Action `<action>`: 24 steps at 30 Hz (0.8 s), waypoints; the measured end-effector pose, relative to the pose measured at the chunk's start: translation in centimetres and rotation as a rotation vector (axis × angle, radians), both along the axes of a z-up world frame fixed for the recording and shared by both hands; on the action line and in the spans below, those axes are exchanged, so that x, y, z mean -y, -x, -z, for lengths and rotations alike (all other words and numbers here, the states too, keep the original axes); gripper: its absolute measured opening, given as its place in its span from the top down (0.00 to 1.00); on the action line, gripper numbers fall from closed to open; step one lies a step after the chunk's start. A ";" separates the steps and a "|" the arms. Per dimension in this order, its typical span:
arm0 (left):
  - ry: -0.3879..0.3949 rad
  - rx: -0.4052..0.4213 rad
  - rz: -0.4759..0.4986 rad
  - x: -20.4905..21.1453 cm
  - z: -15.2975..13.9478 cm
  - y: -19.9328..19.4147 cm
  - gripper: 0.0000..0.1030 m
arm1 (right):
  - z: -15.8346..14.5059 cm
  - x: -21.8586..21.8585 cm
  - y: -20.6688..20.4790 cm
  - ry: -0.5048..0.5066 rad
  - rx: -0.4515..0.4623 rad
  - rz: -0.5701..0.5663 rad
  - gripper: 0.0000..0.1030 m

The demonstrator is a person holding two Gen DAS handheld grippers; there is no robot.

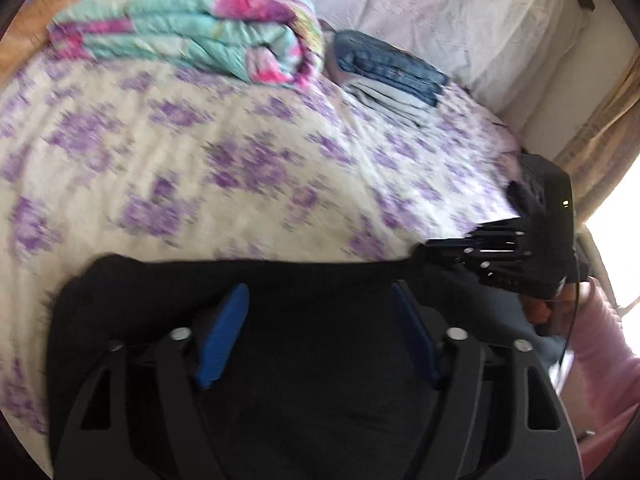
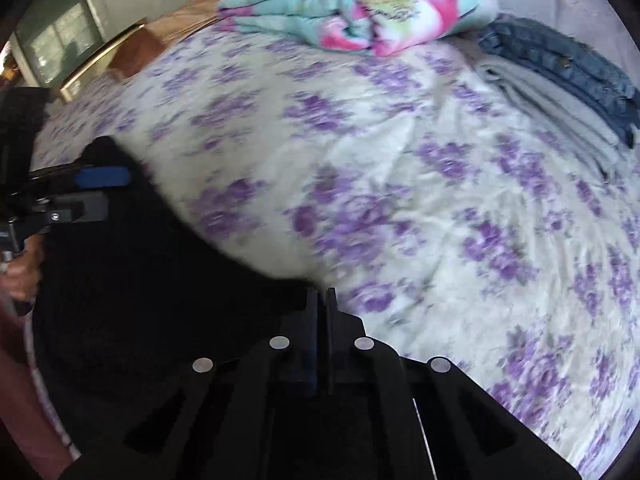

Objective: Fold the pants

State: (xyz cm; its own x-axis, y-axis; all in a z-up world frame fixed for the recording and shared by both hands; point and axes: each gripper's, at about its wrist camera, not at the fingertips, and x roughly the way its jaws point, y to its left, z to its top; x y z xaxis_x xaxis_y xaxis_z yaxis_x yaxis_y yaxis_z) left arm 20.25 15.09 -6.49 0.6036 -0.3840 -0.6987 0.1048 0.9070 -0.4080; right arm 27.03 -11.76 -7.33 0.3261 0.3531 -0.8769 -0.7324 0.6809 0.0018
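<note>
Pants (image 1: 304,360), black, are lying on the bed (image 1: 200,200) near the rolled quilt (image 1: 192,28). Their edge is being pinched by the right gripper (image 2: 322,304), jaws closed; the left gripper (image 1: 316,332) is straddling cloth, jaws partly open. Both corners should be lifted evenly.

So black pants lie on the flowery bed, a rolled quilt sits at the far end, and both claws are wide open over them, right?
Not quite. Only the left claw is open over the black pants. The right claw is shut, its fingers pressed together at the pants' edge, as the right wrist view shows. The bed and rolled quilt are as you say.
</note>
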 end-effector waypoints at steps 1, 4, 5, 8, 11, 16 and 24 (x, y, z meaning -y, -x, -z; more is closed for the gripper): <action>-0.024 0.009 -0.016 0.1 0.0 0.0 0.35 | 0.2 0.1 -0.3 0.030 0.058 0.036 1.00; -0.046 0.014 -0.018 0.0 0.0 0.0 0.35 | -0.6 2.0 -0.9 -0.050 0.024 0.131 0.98; -0.053 0.018 -0.019 0.0 0.0 0.1 0.35 | -1.5 2.6 -0.3 -0.089 0.026 0.140 0.96; -0.072 0.028 -0.029 0.1 -0.2 0.2 0.35 | -4.8 3.9 3.6 -0.219 0.053 0.139 0.95; -0.085 0.032 -0.034 0.3 -0.2 0.3 0.34 | -5.7 4.3 8.1 -0.350 -0.004 0.093 0.71; -0.101 0.031 -0.033 0.3 0.0 0.2 0.34 | 0.1 6.4 13.2 -0.234 -0.065 0.225 0.50; -0.171 0.071 -0.044 1.4 -0.9 1.2 0.31 | -2.1 18.6 20.1 -0.516 0.069 0.560 0.41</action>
State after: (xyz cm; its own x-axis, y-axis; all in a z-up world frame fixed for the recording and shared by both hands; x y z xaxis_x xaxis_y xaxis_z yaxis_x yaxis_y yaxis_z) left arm 19.05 13.69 -5.56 0.6672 -0.2350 -0.7069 0.0861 0.9669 -0.2402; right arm 6.95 -30.37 -5.20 0.6254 0.4780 -0.6168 -0.2877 0.8760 0.3872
